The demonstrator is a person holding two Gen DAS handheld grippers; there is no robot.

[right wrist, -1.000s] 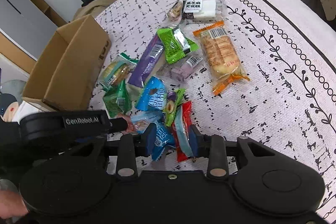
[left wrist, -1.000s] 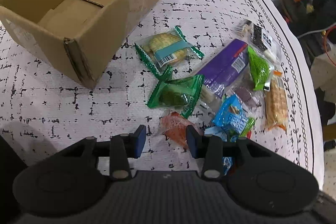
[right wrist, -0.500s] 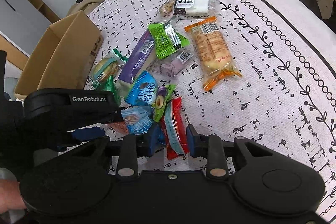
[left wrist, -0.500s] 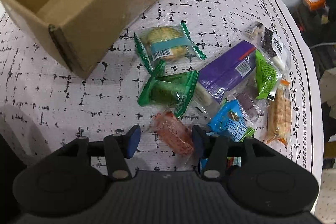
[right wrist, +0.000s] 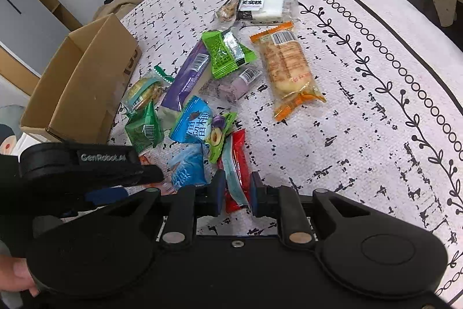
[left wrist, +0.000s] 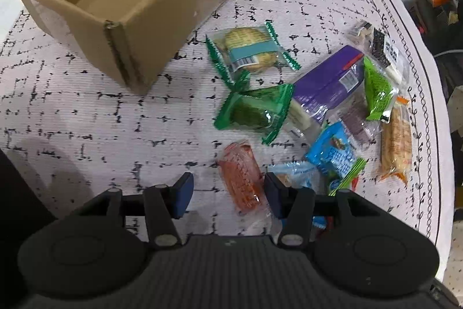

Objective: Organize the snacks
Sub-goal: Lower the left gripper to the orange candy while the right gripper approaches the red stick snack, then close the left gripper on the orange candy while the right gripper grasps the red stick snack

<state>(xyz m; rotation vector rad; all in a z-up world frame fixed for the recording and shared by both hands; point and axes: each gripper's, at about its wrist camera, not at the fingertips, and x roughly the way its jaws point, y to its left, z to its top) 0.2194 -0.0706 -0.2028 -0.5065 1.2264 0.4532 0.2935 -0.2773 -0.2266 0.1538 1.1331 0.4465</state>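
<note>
Several wrapped snacks lie in a heap on the patterned tablecloth [left wrist: 86, 112]. An open cardboard box [left wrist: 173, 19] stands empty at the back left. My left gripper [left wrist: 228, 193] is open and low over the cloth. An orange-red packet [left wrist: 241, 178] lies between its fingers, close to the right one. My right gripper [right wrist: 238, 193] is shut on a red packet with a blue stripe [right wrist: 237, 164] at the near end of the heap. Its blue pads [right wrist: 219, 190] press both sides of the packet.
A dark green packet [left wrist: 254, 112], a round biscuit pack [left wrist: 249, 51], a purple bar [left wrist: 330, 83] and blue packets [left wrist: 332, 155] lie ahead. An orange-wrapped cracker pack [right wrist: 286, 68] and a black-and-white pack [right wrist: 260, 5] lie farther right. The table edge [right wrist: 419, 28] curves along the right.
My left gripper moved forward, so the orange-red packet now lies between its fingers. The right gripper's fingers drew together around the red packet.
</note>
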